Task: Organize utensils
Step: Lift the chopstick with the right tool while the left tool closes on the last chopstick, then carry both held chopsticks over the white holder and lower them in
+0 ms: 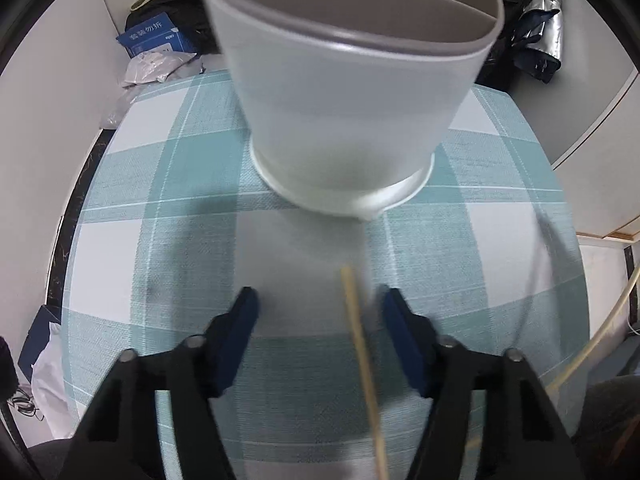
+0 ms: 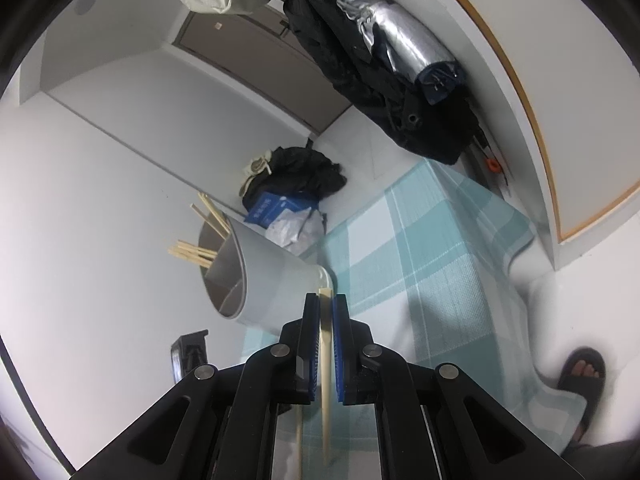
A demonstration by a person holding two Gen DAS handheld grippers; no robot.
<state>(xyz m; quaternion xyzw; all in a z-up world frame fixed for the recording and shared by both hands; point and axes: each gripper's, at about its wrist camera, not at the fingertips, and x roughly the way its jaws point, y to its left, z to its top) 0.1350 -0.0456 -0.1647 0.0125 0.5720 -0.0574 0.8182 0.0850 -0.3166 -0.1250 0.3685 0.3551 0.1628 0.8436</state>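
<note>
Left tongs [image 1: 320, 312] were released, pointing down at the checked cloth [image 1: 460, 248] on the table, with 1 chopstick [image 1: 362, 356] lying between the blue pads [image 1: 240, 332], touching neither. The white holder [image 1: 340, 112] stood just ahead on the cloth. Right tongs [image 2: 326, 300] were clenched on another chopstick [image 2: 326, 368]. In the right view, more chopsticks [image 2: 196, 254] stuck out of the holder [image 2: 272, 280].
</note>
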